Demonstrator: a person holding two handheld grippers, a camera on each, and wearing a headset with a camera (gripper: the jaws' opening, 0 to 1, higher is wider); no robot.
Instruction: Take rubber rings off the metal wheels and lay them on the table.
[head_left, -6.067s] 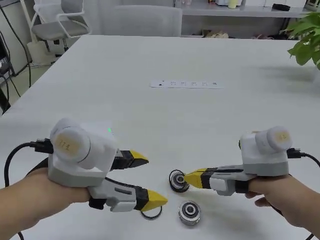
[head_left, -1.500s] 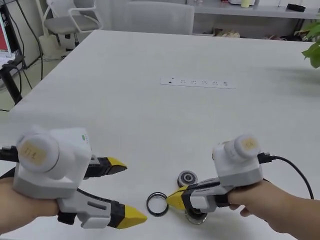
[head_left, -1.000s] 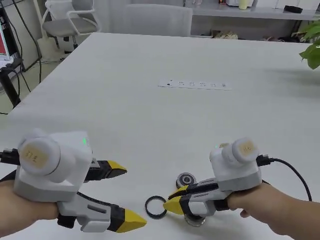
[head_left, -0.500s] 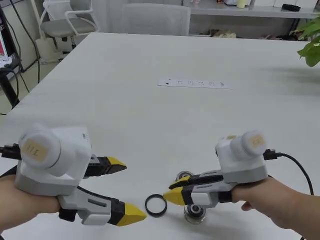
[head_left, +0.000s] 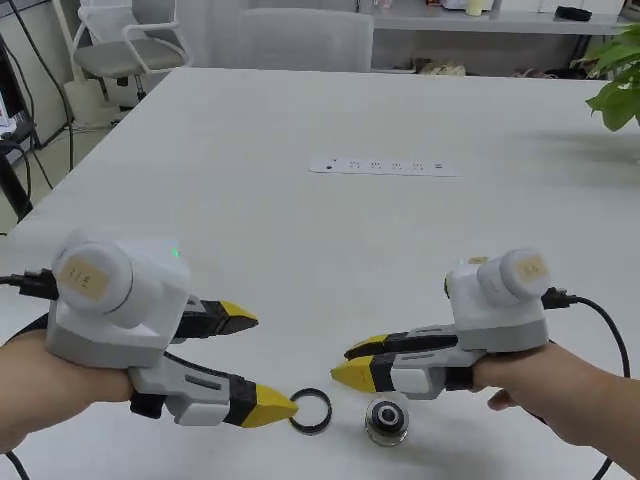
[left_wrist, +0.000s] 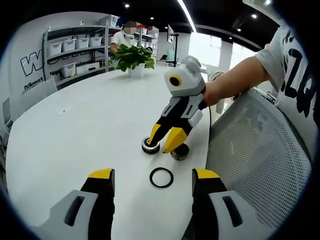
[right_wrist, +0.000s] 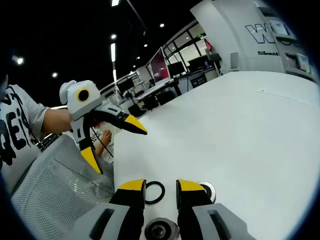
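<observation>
Head view: rubber ring (head_left: 311, 411) btwn left gripper (head_left: 270, 364), jaws wide, & right gripper (head_left: 345, 364), jaws slightly apart

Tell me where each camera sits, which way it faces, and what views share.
Head view: on the headset, looking down at the table; left hand, left claw, right hand, right claw.
Left gripper view: on the left claw, facing the right claw and that forearm; own jaws below.
Right gripper view: on the right claw, facing the left claw and the person's shirt; own jaws below.
Shared: all three see the loose rubber ring; both gripper views see two metal wheels.
</observation>
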